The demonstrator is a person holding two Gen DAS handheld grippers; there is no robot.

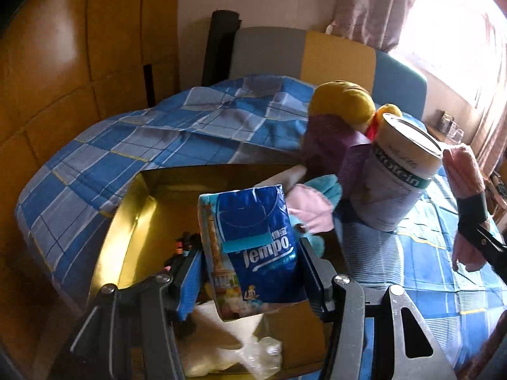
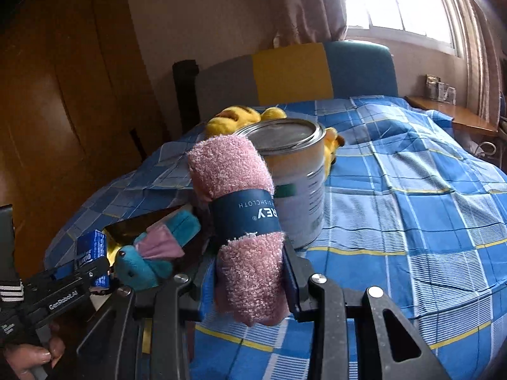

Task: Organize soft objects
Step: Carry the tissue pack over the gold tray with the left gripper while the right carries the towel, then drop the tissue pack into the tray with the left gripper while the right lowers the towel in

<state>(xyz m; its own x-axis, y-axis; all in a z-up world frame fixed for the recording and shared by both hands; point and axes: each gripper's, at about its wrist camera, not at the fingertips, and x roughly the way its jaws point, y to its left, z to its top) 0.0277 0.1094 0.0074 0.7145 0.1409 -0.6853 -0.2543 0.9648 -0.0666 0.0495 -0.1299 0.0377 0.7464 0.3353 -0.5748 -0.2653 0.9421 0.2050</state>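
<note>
overhanging the gold box rim [image 1: 139,190], tissue pack [image 1: 253,240] in left tongs [image 1: 250,253]

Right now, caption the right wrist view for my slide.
Right gripper grips a rolled pink terry dishcloth above the blue checked bedspread, before a white metal tin.

Blown-out daylight from the window [image 2: 399,3], dim left side, fisheye-bent edges, slight blur.

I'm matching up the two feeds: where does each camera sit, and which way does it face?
Left wrist: on the left gripper, facing down into the gold-lined box; its fingers clamp a Tempo tissue pack.
Right wrist: on the right gripper, facing the headboard; it holds a rolled pink dishcloth; a hand shows.
Shared: tin can, blue plush, checked bedspread.
</note>
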